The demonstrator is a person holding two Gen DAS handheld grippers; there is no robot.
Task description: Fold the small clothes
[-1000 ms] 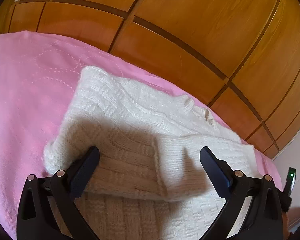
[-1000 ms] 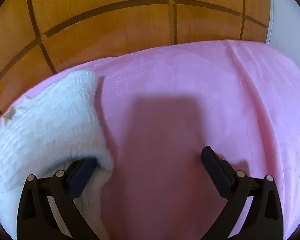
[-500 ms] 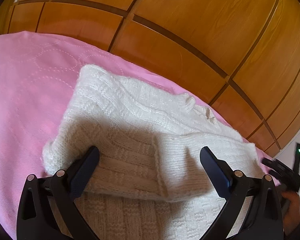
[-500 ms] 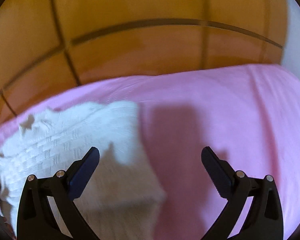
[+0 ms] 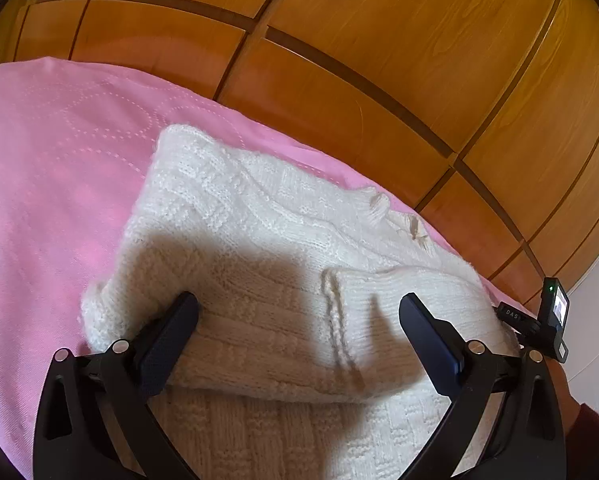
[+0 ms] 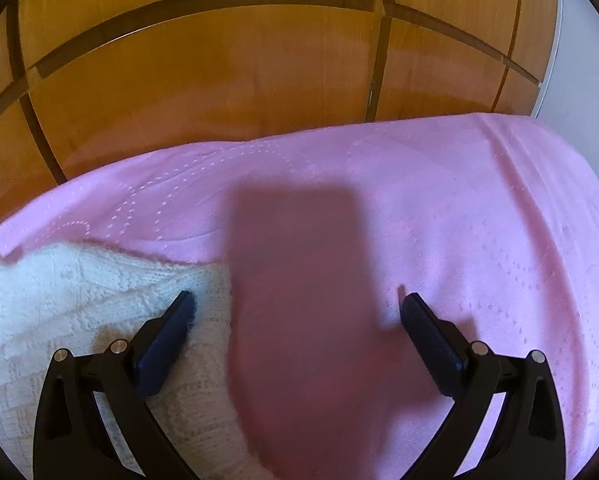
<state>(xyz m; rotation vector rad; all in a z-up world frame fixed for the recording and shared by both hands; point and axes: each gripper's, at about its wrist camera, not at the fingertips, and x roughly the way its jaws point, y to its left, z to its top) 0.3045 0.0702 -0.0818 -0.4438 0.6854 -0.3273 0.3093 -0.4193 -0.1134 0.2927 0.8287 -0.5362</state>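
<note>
Right tool (image 6: 297, 308) shifted; 1 sweater (image 5: 259, 264), both tools spread.

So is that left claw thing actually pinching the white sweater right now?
No, the left gripper is open, its fingers spread wide over the white knitted sweater, clamping nothing.

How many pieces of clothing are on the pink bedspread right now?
1. A single white knitted sweater lies partly folded on the pink bedspread under the left gripper; the right wrist view shows its edge at lower left. Nothing smaller shows, though its folds could hide something.
</note>
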